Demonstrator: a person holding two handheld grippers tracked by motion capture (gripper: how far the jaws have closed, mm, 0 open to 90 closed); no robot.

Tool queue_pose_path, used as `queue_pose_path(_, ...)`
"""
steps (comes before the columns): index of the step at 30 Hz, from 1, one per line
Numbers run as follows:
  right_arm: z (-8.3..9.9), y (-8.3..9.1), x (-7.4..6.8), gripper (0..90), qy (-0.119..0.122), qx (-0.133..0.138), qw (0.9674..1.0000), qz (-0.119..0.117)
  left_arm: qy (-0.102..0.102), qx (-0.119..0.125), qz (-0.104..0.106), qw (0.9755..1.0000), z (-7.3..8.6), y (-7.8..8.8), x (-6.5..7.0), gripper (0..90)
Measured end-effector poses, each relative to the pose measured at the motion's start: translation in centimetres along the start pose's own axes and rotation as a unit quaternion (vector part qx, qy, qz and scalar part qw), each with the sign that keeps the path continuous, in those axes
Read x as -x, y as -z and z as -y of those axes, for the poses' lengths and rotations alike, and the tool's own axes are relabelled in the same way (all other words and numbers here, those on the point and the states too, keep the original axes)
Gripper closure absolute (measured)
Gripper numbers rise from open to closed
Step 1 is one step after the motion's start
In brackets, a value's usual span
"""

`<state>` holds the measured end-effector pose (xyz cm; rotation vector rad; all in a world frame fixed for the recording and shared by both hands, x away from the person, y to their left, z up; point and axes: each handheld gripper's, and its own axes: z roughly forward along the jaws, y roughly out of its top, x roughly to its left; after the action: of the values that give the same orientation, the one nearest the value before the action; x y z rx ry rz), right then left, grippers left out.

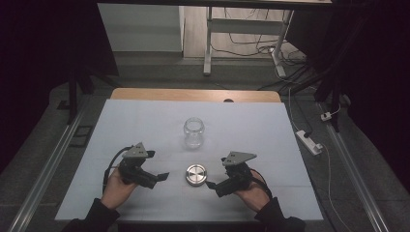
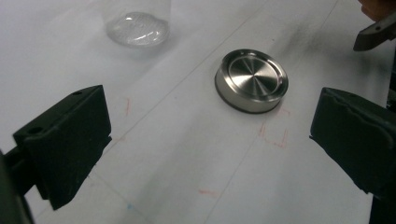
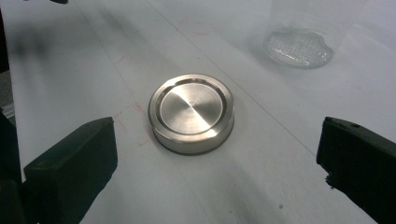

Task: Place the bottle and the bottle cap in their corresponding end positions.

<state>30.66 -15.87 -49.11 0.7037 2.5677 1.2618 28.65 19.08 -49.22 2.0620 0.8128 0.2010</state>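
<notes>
From the high view I see a white sheet-covered table with a strip of bare wood along its far edge, and on it just two things between my tools: a round metal lid lying flat near the middle of the near half, and a clear glass jar standing upright and uncapped at 12 o'clock from the lid, well apart from it. The left gripper sits at 9 o'clock of the lid and the right gripper at about 4 o'clock, each held in a hand, both near the lid but touching nothing. In the left gripper view its black jaws stand wide apart with the lid ahead toward 1 o'clock and the jar's base at 11 o'clock; a tip of the other gripper shows at the upper right. In the right gripper view the jaws are likewise spread wide and empty, with the lid straight ahead between them and the jar at 1 o'clock. Nothing lies between either tool and the lid. The lid is brushed steel, with a shallow recessed top, a raised rim and a dark band at its base. The jar's glass bottom is dimpled. Faint red pen marks and thin lines cross the sheet. Beyond the table, cables and a white power strip lie on the grey floor.
</notes>
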Motion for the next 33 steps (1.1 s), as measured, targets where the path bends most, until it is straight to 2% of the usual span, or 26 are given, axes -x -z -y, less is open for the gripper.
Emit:
queue_pose_path(17,1.5,2.3,0.7,0.0,-0.02,-0.003,0.9993,0.032,0.04,0.006,-0.029,0.9988,3.5,3.6,-0.2,0.0)
queue_pose_path(33,3.8,5.5,1.7,0.0,-0.053,0.002,0.9961,0.071,0.07,0.009,-0.069,0.9952,6.7,7.0,0.0,0.0)
